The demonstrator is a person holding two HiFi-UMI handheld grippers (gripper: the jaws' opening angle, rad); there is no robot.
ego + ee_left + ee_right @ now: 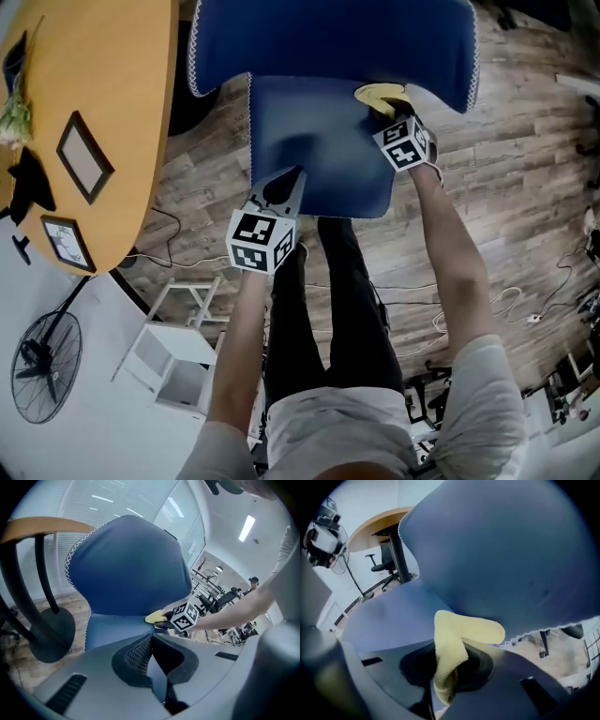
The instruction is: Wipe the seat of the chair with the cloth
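Note:
The blue chair's seat (pixel 314 141) lies below its curved backrest (pixel 328 37). A yellow cloth (pixel 379 94) rests at the seat's back right corner, against the backrest. My right gripper (pixel 386 108) is shut on the cloth (pixel 461 634), which folds out ahead of the jaws onto the seat (pixel 389 620). My left gripper (pixel 281 187) hovers at the seat's front left edge, shut with nothing in it. In the left gripper view its jaws (pixel 152 637) point across the seat (pixel 112 630) toward the cloth (pixel 154 617) and the right gripper's marker cube (pixel 185 616).
A round wooden table (pixel 103 112) with picture frames (pixel 84 157) stands left of the chair; its pedestal base (pixel 51 630) is on the floor nearby. A white rack (pixel 178 356) and a fan (pixel 42 361) are lower left. Cables (pixel 506 305) lie on the wood floor at right.

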